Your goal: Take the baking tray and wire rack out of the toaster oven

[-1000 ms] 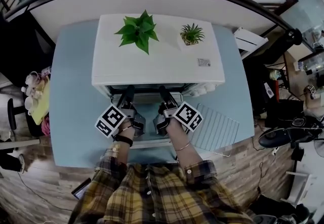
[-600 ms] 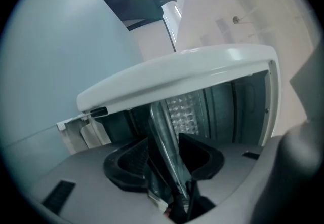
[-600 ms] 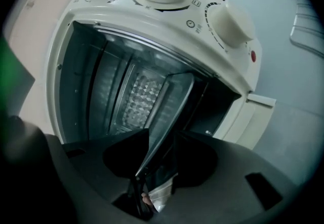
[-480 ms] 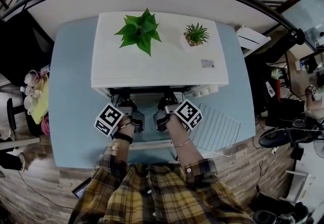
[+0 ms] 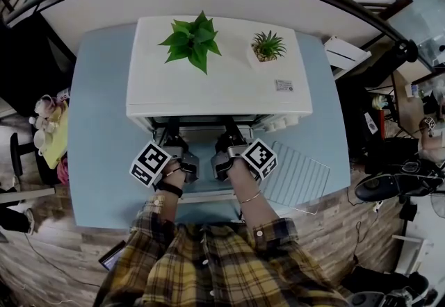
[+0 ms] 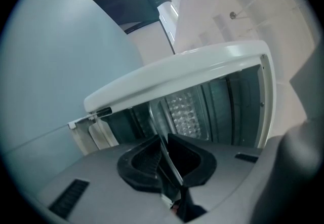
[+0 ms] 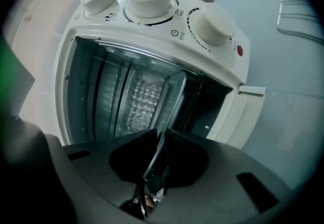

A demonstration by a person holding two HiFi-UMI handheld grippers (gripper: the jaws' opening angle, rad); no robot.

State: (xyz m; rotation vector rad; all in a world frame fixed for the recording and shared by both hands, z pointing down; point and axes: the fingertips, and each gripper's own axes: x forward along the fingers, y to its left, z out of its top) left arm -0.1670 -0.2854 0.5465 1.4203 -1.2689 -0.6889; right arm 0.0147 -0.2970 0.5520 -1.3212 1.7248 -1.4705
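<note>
1. The baking tray [image 6: 172,167] is at the mouth of the open toaster oven [image 5: 222,87].
2. The left gripper [image 6: 163,142] and right gripper [image 7: 161,137] have the tray's thin front rim between their jaws and are closing on it, pads nearly together.
3. The wire rack [image 5: 297,175] lies on the blue table [image 5: 104,125], to the oven's right.
4. Two potted plants [image 5: 189,42] stand on the oven's top.

Looked like an office/lab corner, not a kitchen: toaster oven [image 5: 215,87] sat on a blue table [image 5: 104,160], cables [image 5: 49,260] trailed over wood-look floor [image 5: 66,281], office-chair base [image 5: 393,184] off the table's right edge.
</note>
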